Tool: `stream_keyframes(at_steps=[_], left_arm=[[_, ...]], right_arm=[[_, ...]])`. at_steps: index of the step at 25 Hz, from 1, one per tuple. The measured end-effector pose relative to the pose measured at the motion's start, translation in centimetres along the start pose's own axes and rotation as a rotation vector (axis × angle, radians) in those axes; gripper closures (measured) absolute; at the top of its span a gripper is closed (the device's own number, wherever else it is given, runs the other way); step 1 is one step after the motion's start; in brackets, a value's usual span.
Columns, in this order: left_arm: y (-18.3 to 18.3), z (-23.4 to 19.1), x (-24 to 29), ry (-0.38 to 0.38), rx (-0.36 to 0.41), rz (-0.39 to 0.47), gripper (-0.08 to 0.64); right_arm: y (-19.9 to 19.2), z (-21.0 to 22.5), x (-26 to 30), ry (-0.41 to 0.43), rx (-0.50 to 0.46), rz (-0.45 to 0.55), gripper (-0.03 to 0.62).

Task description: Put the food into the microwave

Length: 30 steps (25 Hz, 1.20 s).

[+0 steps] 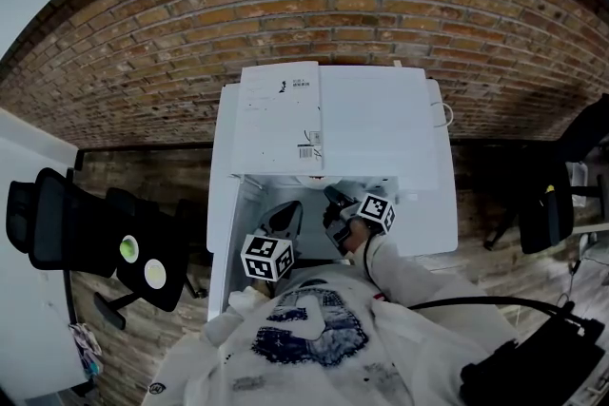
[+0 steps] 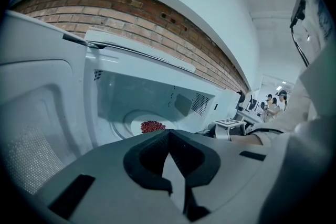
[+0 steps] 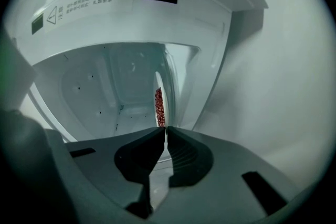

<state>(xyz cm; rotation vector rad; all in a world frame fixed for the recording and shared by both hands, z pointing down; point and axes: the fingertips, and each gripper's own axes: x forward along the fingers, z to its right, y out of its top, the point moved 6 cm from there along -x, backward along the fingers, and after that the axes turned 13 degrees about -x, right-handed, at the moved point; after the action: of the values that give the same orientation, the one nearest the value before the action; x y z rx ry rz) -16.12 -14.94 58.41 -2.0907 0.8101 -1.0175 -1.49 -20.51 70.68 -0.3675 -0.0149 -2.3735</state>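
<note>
Both grippers are held at the mouth of the open microwave (image 1: pixel 381 128). Left gripper (image 2: pixel 167 135) sits level, jaws closed on nothing; right gripper (image 3: pixel 164 129) is rolled sideways, jaws pressed together, empty. Red food (image 2: pixel 152 126) lies on the turntable (image 2: pixel 128 119) inside

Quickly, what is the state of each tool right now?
Left tool: closed, empty.
Right tool: closed, apparently on the rim of the plate of food.
</note>
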Motion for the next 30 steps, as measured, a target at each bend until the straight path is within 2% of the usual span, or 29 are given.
stream_keyframes(at_steps=[30], left_arm=[[0.0,0.2,0.3,-0.002,-0.003,-0.009,0.552]], right_arm=[[0.5,-0.3,0.5,0.007,-0.013,-0.012,0.569]])
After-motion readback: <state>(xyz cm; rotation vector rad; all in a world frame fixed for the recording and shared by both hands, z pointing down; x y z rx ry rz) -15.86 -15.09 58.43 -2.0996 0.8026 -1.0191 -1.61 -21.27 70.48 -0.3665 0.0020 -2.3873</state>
